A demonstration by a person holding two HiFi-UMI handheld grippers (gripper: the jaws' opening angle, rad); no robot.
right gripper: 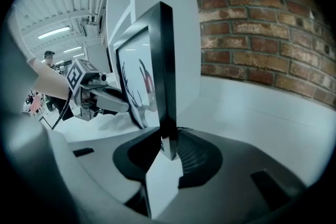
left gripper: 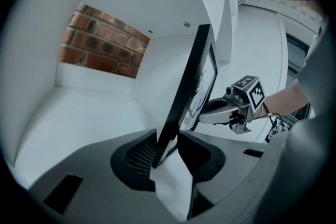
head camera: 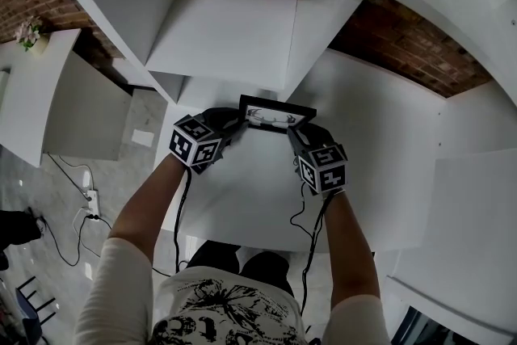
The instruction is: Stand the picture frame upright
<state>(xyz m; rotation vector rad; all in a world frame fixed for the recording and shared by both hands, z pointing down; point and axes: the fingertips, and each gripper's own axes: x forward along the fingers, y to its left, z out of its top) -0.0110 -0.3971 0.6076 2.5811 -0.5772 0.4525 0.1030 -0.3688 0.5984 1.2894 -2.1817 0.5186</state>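
Observation:
The black picture frame [head camera: 275, 115], holding a white print with an antler drawing, stands upright on the white table [head camera: 242, 202], just in front of the shelf unit. My left gripper [head camera: 240, 124] holds its left edge and my right gripper [head camera: 292, 133] its right edge. In the left gripper view the frame's edge [left gripper: 191, 76] rises between the jaws of the left gripper [left gripper: 168, 147], which touch it on both sides; the right gripper [left gripper: 210, 111] shows beyond. In the right gripper view the right gripper [right gripper: 168, 147] is shut on the frame's edge [right gripper: 165, 71], with the left gripper [right gripper: 123, 107] behind.
A white open shelf unit [head camera: 226, 36] stands right behind the frame, with a brick wall [head camera: 404, 44] at its back. White panels lie to the right. Cables and a power strip [head camera: 87, 206] lie on the floor at the left.

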